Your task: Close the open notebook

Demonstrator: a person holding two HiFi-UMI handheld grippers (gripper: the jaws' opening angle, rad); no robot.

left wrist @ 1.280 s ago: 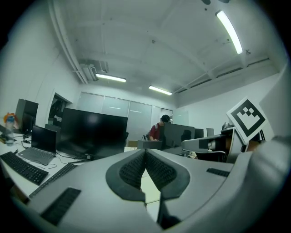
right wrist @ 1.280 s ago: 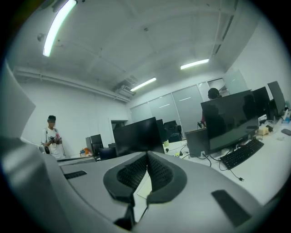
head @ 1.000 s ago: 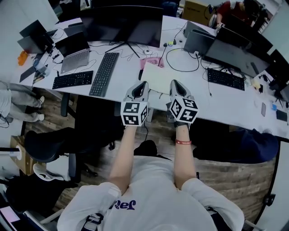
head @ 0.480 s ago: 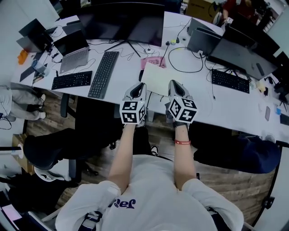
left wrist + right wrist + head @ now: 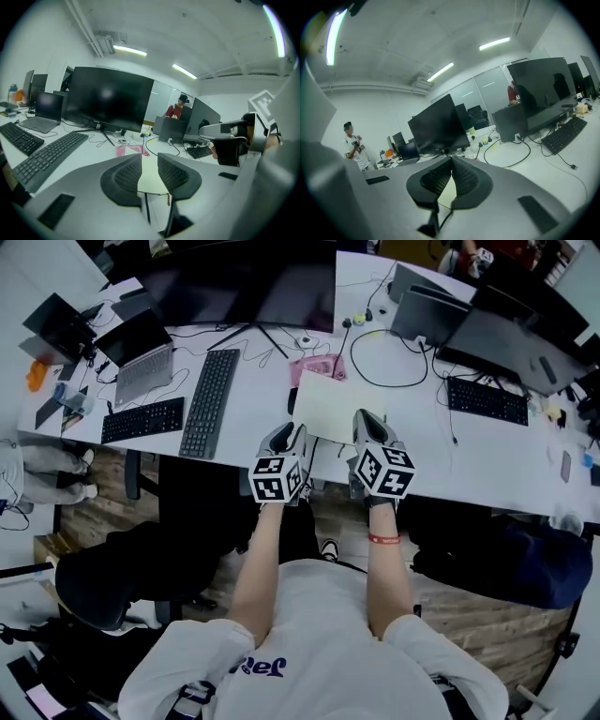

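A pale cream notebook lies flat on the white desk near its front edge, showing as one plain rectangle. My left gripper hangs just before the notebook's near left corner. Its jaws have just been opening and stand apart with nothing between them; in the left gripper view the notebook shows through the gap. My right gripper sits at the notebook's near right corner. In the right gripper view its tips meet, shut on nothing.
A large black monitor stands behind the notebook, with a pink object and a looped cable between them. Two keyboards and a laptop lie to the left. Another keyboard lies to the right. A chair stands at lower left.
Both grippers have sunk and drawn closer to the desk's front edge and the notebook. The left jaws, shut before, now stand apart.
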